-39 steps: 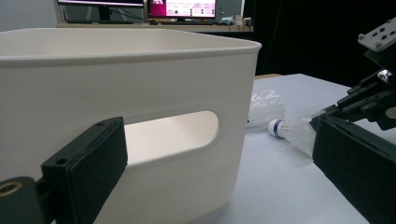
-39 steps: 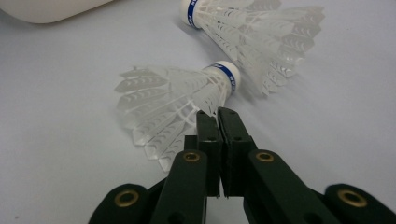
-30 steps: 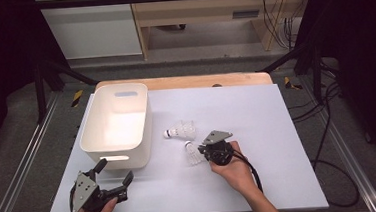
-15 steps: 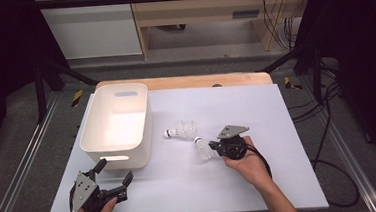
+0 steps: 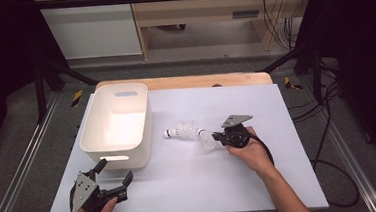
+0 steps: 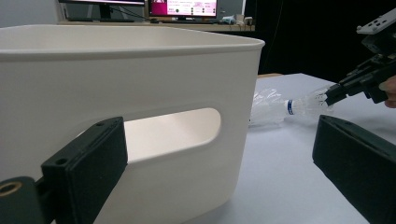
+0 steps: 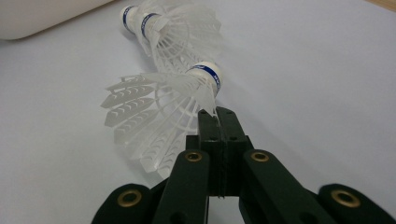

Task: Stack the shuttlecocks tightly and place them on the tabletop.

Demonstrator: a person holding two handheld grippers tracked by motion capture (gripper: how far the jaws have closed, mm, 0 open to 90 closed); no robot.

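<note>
Two grippers are in my hands: the right gripper [image 5: 217, 137] has its jaws pressed together on the skirt edge of a white shuttlecock [image 7: 159, 116], which hangs from the tips with its cork pointing away from the claw. Just beyond that cork, a pair of nested shuttlecocks [image 5: 182, 131] lies on the white table [image 5: 256, 106], between my right claw and the white bin [image 5: 117, 126]. The left gripper [image 5: 114, 175] has its jaws spread with nothing between them, and the bin's handle slot [image 6: 173, 133] sits directly ahead of it.
</note>
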